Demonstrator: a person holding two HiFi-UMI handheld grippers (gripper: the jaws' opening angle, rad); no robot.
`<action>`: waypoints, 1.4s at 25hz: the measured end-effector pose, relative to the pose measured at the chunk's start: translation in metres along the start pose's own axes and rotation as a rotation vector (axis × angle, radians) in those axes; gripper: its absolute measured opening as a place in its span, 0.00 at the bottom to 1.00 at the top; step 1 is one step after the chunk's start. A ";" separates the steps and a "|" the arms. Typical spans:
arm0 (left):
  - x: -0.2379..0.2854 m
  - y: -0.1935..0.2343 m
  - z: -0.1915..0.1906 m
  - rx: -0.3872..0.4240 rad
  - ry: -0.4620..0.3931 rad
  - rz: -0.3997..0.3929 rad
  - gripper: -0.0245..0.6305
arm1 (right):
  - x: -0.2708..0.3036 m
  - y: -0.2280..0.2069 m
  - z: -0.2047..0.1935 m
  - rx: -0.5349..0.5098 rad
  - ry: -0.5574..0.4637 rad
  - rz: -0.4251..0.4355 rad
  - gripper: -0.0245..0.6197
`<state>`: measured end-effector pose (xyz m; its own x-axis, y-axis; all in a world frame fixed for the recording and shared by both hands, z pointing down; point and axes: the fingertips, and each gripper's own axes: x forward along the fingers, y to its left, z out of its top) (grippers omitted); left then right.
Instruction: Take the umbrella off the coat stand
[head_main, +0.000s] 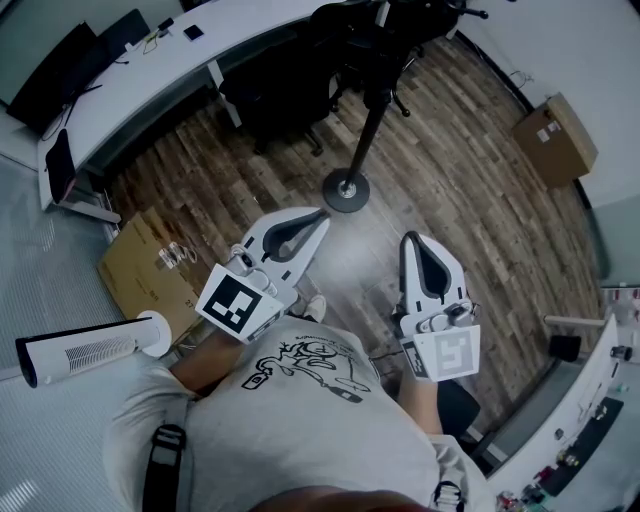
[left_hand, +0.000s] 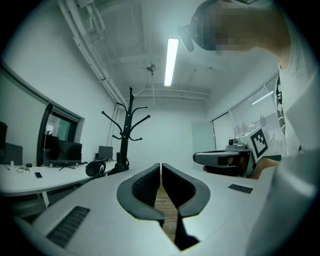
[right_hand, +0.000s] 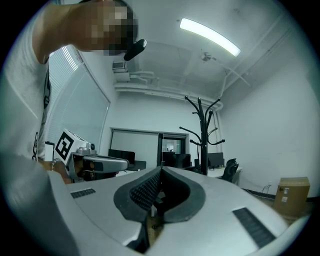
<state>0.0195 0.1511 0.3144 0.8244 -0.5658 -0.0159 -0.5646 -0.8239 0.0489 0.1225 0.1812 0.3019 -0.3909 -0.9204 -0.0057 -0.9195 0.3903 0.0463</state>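
Note:
The black coat stand (head_main: 368, 120) rises from a round base (head_main: 346, 191) on the wood floor ahead of me. In the left gripper view the coat stand (left_hand: 130, 131) shows bare curved hooks, and so does the coat stand (right_hand: 203, 135) in the right gripper view. I cannot make out an umbrella on it in any view. My left gripper (head_main: 322, 215) is held low and short of the base, shut with nothing in it. My right gripper (head_main: 408, 241) is beside it, also shut and empty. Each gripper shows in the other's view, the right gripper (left_hand: 225, 159) and the left gripper (right_hand: 95, 164).
A long white desk (head_main: 150, 80) curves along the far left, with black office chairs (head_main: 285, 85) in front of it. A cardboard box (head_main: 555, 140) stands at the far right, another box (head_main: 150, 265) at my left. A white tower fan (head_main: 90, 350) lies on the floor.

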 end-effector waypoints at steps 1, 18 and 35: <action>0.004 0.000 0.001 0.000 -0.011 -0.001 0.09 | 0.001 -0.004 -0.001 0.000 0.002 0.003 0.05; 0.055 0.032 -0.010 -0.011 -0.015 -0.009 0.09 | 0.041 -0.049 -0.019 0.032 0.016 -0.014 0.05; 0.102 0.120 -0.005 -0.023 0.012 -0.017 0.08 | 0.131 -0.080 -0.013 0.017 0.018 -0.042 0.05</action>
<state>0.0362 -0.0051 0.3235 0.8345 -0.5509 -0.0052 -0.5492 -0.8326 0.0712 0.1451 0.0290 0.3100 -0.3510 -0.9363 0.0111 -0.9358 0.3512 0.0298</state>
